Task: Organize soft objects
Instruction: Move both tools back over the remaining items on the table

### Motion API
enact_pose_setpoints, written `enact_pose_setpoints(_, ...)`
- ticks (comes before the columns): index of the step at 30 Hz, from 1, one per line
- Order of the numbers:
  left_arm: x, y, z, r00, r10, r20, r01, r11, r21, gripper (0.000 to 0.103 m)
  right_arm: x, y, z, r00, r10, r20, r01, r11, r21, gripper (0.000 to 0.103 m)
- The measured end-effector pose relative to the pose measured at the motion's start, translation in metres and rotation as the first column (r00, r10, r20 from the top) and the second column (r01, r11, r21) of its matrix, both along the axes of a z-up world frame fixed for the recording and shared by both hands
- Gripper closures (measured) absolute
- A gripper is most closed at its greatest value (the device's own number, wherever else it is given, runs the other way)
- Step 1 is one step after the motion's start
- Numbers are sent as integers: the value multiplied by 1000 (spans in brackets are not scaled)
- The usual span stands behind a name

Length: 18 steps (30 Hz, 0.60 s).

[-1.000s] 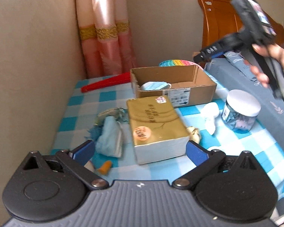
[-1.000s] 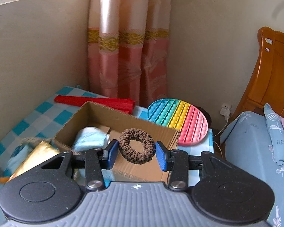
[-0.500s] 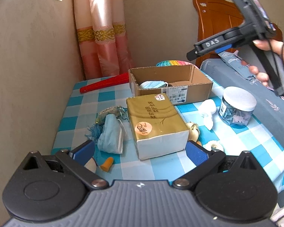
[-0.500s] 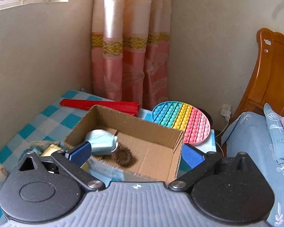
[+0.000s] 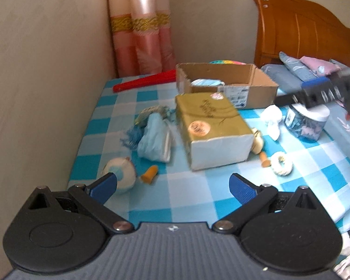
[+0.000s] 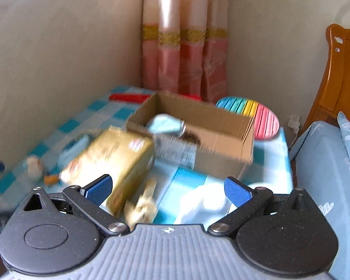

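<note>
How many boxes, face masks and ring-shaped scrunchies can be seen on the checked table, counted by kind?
Boxes: 2, brown cardboard box and gold box.
Light blue face masks: 2, one in the cardboard box, one on the cloth.
Scrunchies: 2, white, brown.
Total: 6.

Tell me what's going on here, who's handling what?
A person is sorting soft items into the cardboard box. Both the left gripper and right gripper have open, empty jaws. A blue face mask lies in the box; another mask and a white scrunchie remain on the checkered tablecloth.
</note>
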<state>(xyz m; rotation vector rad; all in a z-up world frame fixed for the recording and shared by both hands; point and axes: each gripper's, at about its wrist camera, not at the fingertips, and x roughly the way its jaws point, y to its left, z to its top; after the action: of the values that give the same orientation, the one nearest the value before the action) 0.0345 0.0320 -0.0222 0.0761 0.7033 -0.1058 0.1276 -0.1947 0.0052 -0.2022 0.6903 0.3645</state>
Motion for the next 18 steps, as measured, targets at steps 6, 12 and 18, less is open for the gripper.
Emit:
enact_pose_setpoints(6,0,10,-9,999,34,-26,-34,999,4,1,-17,5,-40,995,-7,-96,3,999,-47,0)
enact_pose_setpoints(12,4,10,-14,998,45,-41,-45,999,4,1,-23,9,-71,986,-31,-162,16,995,-96,0)
enact_pose_setpoints(18,10,14,-21,995,74,-66,-74,997,3,1,-25,7,-85,982,-59,-182,38,993,-115,0)
